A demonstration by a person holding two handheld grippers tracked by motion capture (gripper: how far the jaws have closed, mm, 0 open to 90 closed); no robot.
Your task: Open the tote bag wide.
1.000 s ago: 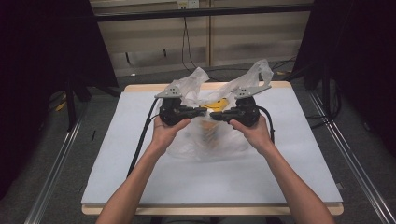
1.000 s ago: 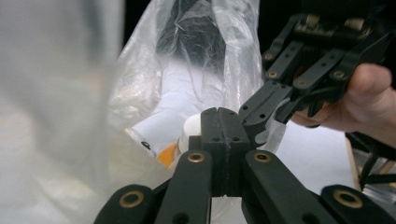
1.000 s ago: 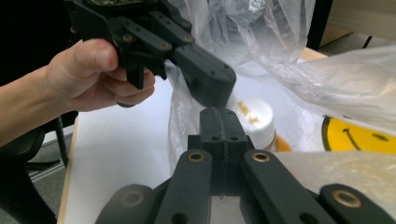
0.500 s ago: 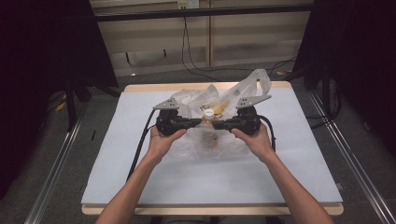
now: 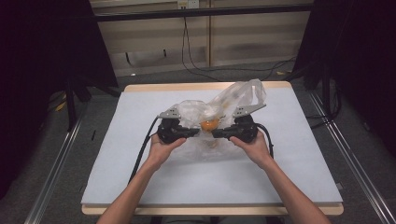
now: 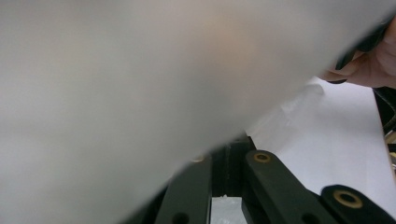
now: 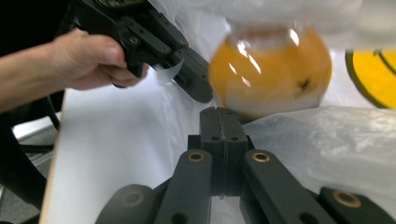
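A clear plastic bag [image 5: 225, 100] sits on the white table [image 5: 140, 182] with an orange fruit [image 5: 209, 125] inside. My left gripper [image 5: 196, 133] and right gripper [image 5: 215, 134] point at each other across the bag's front, both shut on its film. In the right gripper view the closed jaws [image 7: 223, 114] end just under the orange fruit [image 7: 271, 70], and the left gripper [image 7: 201, 94] pinches a flap of film. The bag's film [image 6: 140, 93] lies blurred right against the left gripper view's camera above its closed jaws [image 6: 227, 149].
A yellow mark with black lines [image 7: 371, 74] shows through the bag at the right. The table's wooden edge [image 5: 205, 86] runs behind the bag. Black cables [image 5: 140, 154] trail from each gripper toward the person. Metal rails [image 5: 51, 182] flank the table.
Both grippers have come down toward the table with the bag between them. The bag has slumped and spread on the surface.
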